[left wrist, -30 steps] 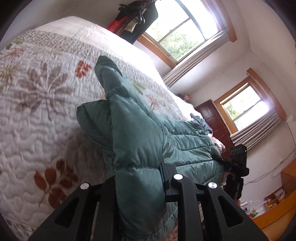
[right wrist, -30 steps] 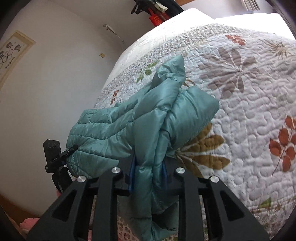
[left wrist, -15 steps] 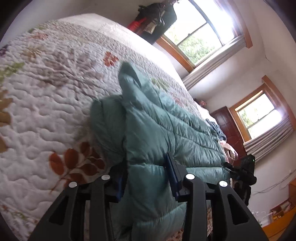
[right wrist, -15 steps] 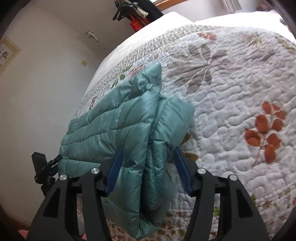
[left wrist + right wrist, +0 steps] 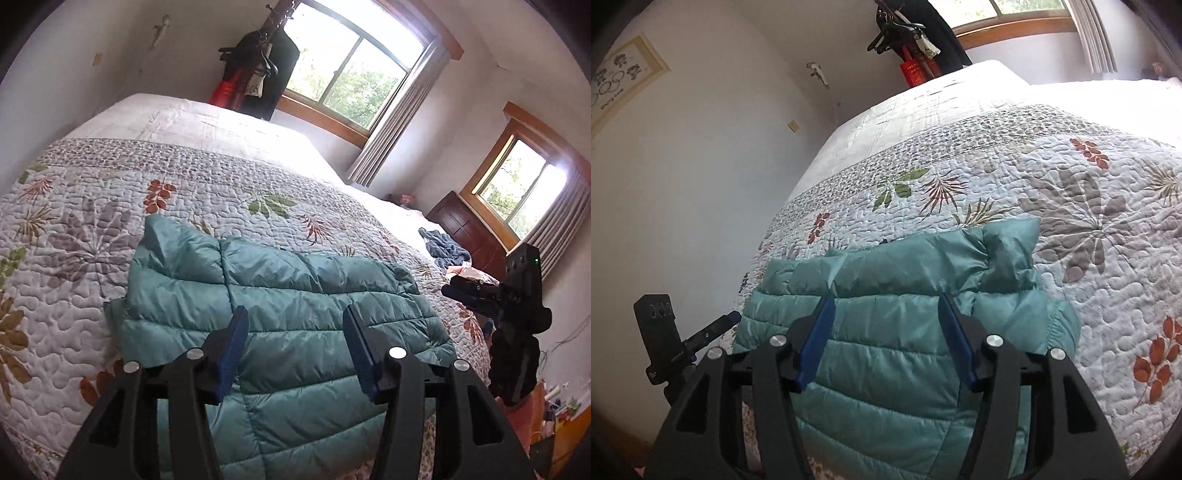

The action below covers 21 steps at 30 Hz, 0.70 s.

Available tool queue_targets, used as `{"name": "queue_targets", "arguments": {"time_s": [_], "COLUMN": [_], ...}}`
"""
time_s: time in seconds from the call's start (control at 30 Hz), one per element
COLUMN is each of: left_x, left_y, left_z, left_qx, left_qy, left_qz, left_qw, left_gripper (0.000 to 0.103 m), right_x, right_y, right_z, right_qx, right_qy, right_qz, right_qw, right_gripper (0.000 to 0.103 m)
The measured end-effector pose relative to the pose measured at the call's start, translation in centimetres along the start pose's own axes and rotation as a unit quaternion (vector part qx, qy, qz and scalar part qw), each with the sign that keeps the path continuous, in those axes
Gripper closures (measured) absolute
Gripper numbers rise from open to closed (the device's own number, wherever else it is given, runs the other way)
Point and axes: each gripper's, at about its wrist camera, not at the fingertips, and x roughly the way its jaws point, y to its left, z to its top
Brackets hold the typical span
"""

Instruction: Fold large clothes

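Your quilted bed [image 5: 92,236] carries the teal puffer jacket [image 5: 295,314], folded flat near the front edge. It looks light, soft, springy and slick, so pinch a thick doubled edge, not one layer. No containers show. Your left gripper [image 5: 295,347] and right gripper [image 5: 886,332] both gape wide, empty.

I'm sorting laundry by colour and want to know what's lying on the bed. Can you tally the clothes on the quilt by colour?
Teal: 1, the puffer jacket, lying folded on the quilt.
Blue: 1, a crumpled garment near the far edge.
Pink: 1, a bit of fabric beside the blue one; what it is cannot be told.
Total: 3
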Motion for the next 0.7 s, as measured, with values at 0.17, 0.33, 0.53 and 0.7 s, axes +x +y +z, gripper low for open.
{"name": "queue_targets", "arguments": {"time_s": [0.17,0.33,0.53,0.7], "left_x": [3.6,4.2,4.9,3.3], "left_y": [3.5,4.4,4.6,3.8], "left_z": [-1.6,-2.9,-3.6,-3.4], "left_qx": [-0.023,-0.007,0.003,-0.002], "left_qy": [0.024,0.015,0.018,0.022], "left_qz": [0.041,0.043,0.042,0.056], "left_qw": [0.9986,0.9989,0.9989,0.9982], "left_gripper": [0.05,0.051,0.051,0.047], "right_x": [4.4,7.3,8.1,4.6], "right_y": [-2.4,-5.9,-6.1,-5.5], "right_z": [0.0,-0.6,-0.8,-1.0], "right_qx": [0.023,0.055,0.05,0.069], "right_qy": [0.019,0.027,0.036,0.023], "right_qz": [-0.033,-0.02,-0.023,0.002], "right_qw": [0.999,0.998,0.998,0.997], "right_gripper": [0.045,0.049,0.049,0.04]}}
